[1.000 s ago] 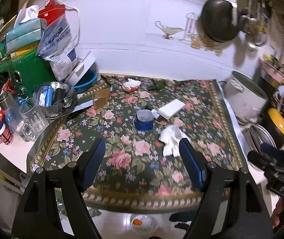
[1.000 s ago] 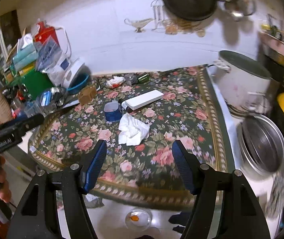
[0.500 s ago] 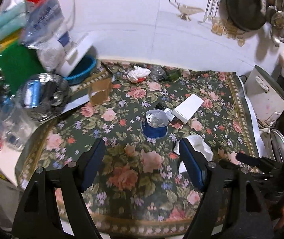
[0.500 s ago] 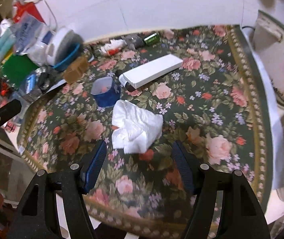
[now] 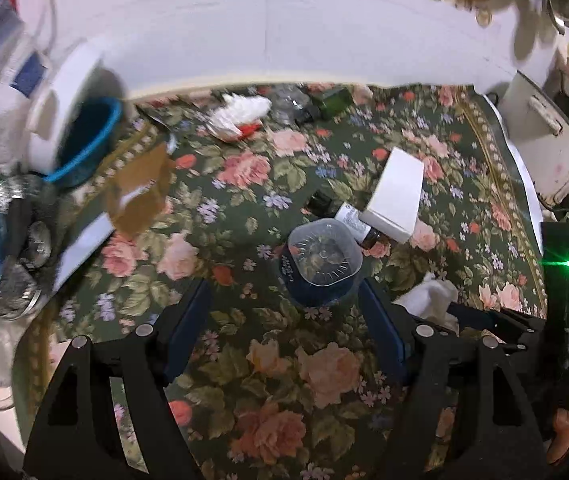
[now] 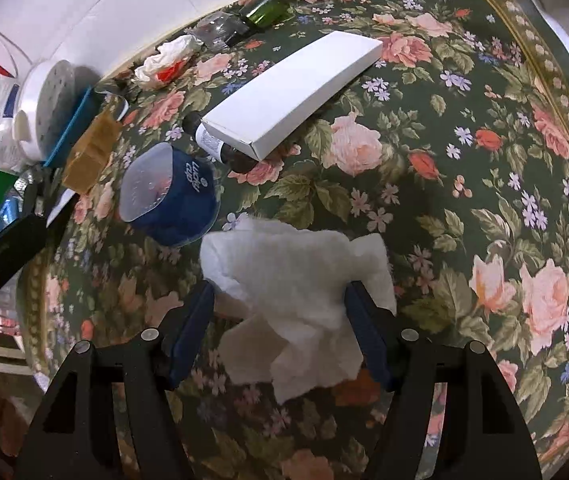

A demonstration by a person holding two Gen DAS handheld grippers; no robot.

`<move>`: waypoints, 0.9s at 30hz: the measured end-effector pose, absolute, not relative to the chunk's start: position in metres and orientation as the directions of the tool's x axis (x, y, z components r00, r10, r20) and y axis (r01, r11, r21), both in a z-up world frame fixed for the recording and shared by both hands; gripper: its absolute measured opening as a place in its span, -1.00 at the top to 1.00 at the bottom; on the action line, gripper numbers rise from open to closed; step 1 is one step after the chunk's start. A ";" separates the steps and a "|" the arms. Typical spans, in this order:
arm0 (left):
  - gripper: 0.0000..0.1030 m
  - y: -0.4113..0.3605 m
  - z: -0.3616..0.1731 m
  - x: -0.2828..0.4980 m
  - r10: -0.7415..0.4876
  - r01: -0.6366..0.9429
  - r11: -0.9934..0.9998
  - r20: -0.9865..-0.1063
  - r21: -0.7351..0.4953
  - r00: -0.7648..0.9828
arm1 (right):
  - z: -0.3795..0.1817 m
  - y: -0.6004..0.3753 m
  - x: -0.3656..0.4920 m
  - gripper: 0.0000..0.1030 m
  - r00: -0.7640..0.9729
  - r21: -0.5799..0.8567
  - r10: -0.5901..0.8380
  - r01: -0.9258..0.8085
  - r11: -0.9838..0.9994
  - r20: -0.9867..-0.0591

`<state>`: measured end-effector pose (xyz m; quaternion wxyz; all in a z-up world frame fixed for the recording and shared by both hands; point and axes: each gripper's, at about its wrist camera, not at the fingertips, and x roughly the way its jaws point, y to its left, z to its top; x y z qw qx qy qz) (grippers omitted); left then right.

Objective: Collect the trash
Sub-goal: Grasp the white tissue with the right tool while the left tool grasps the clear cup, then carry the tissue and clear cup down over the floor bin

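**Jaws closing around the tissue**

The right hand-held gripper (image 6: 278, 300) is closing, with the crumpled white tissue (image 6: 296, 284) between its pads on the floral-clothed desk (image 6: 464, 184). The left hand-held gripper (image 5: 284, 304) stands apart and empty before the blue plastic cup (image 5: 322, 268). The tissue's lower edge is hidden.

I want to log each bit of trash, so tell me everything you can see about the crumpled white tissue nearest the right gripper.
The crumpled white tissue is a soft, thin paper sheet, loosely bunched with folded flaps and ragged edges, unstained as far as shows. It lies flat on the floral tablecloth, just beside the upturned blue plastic cup. The right gripper straddles it, the jaws closing with the tissue between them, the pads at its edges, no firm pinch visible yet.
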<state>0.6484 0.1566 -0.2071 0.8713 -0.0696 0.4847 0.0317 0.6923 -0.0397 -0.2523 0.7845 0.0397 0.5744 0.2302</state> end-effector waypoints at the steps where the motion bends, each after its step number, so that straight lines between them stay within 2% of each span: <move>1: -0.46 0.157 -0.211 0.652 -0.024 -0.117 0.988 -0.853 -0.099 0.521 | -0.251 -0.038 0.691 0.04 0.248 0.310 0.397 -0.325 0.893 -0.883; 2: -0.46 0.156 -0.216 0.656 -0.034 -0.112 0.988 -0.858 -0.106 0.513 | -0.251 -0.037 0.692 0.16 0.250 0.303 0.394 -0.334 0.892 -0.884; 4: -0.46 0.155 -0.223 0.663 -0.055 -0.105 0.987 -0.864 -0.124 0.500 | -0.251 -0.036 0.692 0.60 0.246 0.296 0.391 -0.347 0.890 -0.887; 6: -0.46 0.152 -0.228 0.670 -0.071 -0.100 0.986 -0.868 -0.137 0.492 | -0.252 -0.040 0.694 0.78 0.245 0.306 0.402 -0.352 0.885 -0.882; 19: -0.46 0.130 -0.268 0.714 -0.013 -0.109 0.992 -0.901 -0.067 0.434 | -0.227 -0.088 0.691 0.80 0.341 0.293 0.390 -0.304 0.907 -0.855; 20: -0.44 0.130 -0.269 0.716 -0.013 -0.113 0.991 -0.903 -0.068 0.430 | -0.226 -0.093 0.690 0.80 0.344 0.290 0.387 -0.302 0.908 -0.855; 22: -0.27 0.130 -0.272 0.718 -0.026 -0.113 0.990 -0.906 -0.081 0.423 | -0.223 -0.100 0.689 0.80 0.352 0.282 0.380 -0.298 0.912 -0.856; 27: -0.26 0.124 -0.269 0.711 -0.046 -0.118 0.987 -0.901 -0.107 0.432 | -0.213 -0.114 0.689 0.80 0.367 0.280 0.388 -0.314 0.907 -0.845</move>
